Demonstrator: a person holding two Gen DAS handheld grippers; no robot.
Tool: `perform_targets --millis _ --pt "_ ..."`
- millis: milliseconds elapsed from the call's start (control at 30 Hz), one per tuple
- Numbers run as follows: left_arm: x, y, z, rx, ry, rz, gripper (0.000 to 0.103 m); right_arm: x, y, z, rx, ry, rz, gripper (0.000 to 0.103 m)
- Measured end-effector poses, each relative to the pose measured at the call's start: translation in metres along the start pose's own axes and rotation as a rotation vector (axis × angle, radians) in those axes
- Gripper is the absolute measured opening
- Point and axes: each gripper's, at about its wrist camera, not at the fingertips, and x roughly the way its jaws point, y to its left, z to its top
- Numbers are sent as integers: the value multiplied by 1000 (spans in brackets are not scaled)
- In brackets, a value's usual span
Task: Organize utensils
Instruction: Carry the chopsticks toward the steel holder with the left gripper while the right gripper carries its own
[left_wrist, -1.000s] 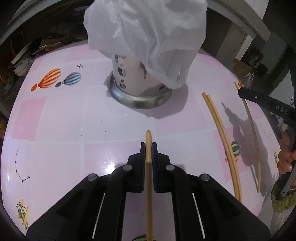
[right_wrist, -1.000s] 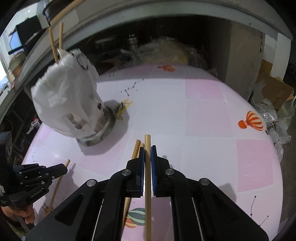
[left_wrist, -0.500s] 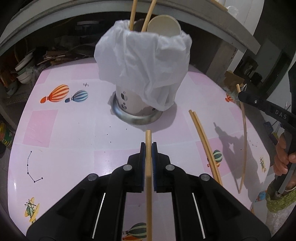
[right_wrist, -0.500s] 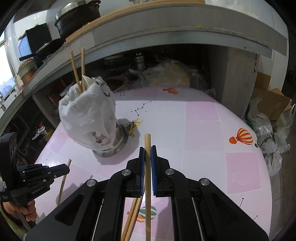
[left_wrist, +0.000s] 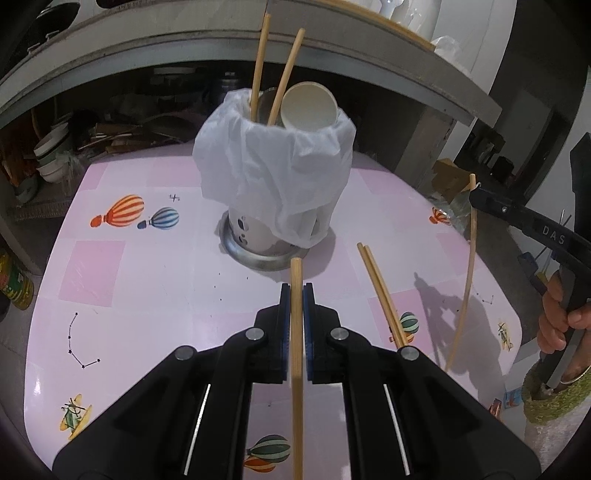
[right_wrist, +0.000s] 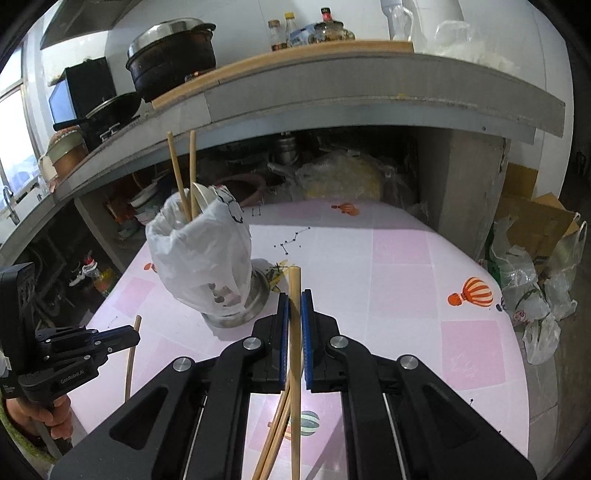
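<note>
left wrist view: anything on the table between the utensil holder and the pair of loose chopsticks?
Nothing lies there: bare pink tabletop between the utensil holder and the loose chopsticks, only the holder's shadow, in the left wrist view.

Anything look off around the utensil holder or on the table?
Yes. A white plastic bag is draped over the utensil holder, hiding most of it, and a paper cup sits tilted in its mouth beside two chopsticks. Two more chopsticks lie loose on the table.
</note>
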Motion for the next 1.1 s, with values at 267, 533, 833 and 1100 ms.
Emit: perform_targets --millis 267,533,833,1100 --pt "-21 -3 6 1 -47 -20 6 -17 8 8 -10 -38 15 7" --pt "-38 -3 11 -1 -86 -33 6 -30 14 12 -22 -64 19 7" --pt "-51 -3 16 -2 -125 -40 6 -40 19 18 -35 -88 24 7" --pt "-51 -2 15 -5 -128 -41 6 -43 19 19 -36 -98 27 7"
